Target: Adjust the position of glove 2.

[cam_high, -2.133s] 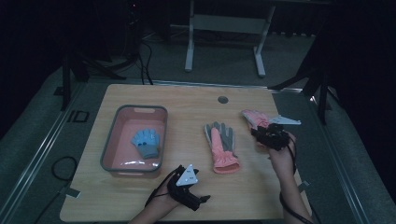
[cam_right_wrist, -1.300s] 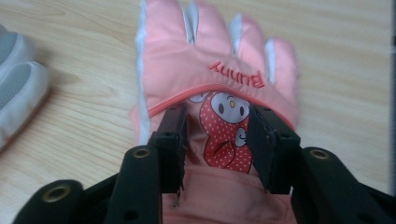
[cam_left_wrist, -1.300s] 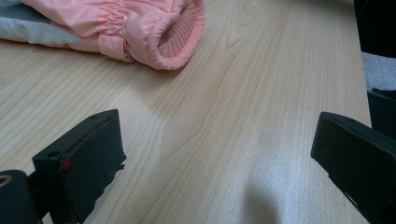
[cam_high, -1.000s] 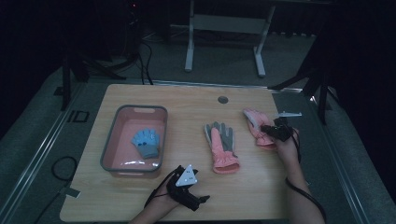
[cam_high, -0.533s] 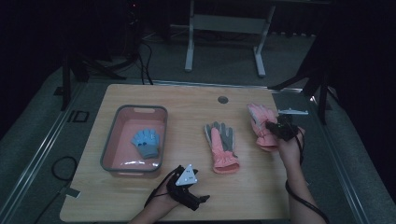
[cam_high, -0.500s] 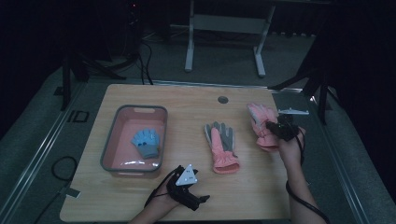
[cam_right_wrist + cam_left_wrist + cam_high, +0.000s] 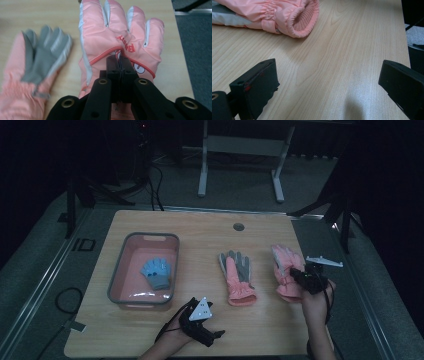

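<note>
Lifting the pink glove (image 7: 120, 42) off the table's (image 7: 265, 330) right edge; our right gripper (image 7: 120, 58) now pinches its back, left gripper (image 7: 329, 82) gapes idle near us, bin (image 7: 122, 270) next, we judge.

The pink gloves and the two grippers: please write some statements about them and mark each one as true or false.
1. The right gripper is shut on the pink glove by the table's right edge. True.
2. The left gripper holds the other pink glove. False: its jaws stand open over bare table.
3. A blue glove lies in the grey tray. True.
4. The middle glove lies palm down. False: its grey palm faces up.
</note>
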Demonstrator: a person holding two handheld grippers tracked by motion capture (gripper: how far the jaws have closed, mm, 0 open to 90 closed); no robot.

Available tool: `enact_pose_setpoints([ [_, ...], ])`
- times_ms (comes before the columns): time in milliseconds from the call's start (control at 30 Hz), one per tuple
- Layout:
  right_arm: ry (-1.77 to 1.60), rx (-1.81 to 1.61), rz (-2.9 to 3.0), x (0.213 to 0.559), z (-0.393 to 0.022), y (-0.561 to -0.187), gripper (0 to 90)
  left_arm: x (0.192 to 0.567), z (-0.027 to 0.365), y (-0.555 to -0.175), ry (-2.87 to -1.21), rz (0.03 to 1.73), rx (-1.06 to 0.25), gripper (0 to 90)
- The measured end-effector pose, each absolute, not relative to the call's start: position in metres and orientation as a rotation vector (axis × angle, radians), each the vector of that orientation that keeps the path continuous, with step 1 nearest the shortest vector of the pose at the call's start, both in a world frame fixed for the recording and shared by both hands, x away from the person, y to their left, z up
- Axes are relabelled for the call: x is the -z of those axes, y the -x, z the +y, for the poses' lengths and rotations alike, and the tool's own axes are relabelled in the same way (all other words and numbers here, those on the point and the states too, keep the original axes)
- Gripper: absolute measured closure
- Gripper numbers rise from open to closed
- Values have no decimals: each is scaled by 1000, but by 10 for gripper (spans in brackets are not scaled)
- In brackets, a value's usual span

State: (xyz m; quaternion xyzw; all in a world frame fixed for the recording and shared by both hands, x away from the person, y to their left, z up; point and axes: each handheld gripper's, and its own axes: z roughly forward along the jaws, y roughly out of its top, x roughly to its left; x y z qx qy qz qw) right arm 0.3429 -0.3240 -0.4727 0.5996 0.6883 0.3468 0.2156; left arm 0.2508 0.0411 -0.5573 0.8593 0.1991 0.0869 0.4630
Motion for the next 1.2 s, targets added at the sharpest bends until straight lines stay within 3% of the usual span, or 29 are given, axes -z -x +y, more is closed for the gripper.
enact_pose_setpoints([
  [433, -1694, -861, 1970, 521, -317, -341, 857, 558, 41, -251, -2115, 488, -211, 26],
  [667, -1662, -901, 2022, 517, -324, -343, 791, 558, 41, -251, -2119, 481, -204, 27],
  [833, -1576, -943, 2095, 500, -340, -346, 681, 558, 40, -251, -2122, 482, -204, 27],
  [1200, -1524, -1039, 2226, 496, -353, -351, 598, 559, 42, -252, -2108, 504, -183, 27],
])
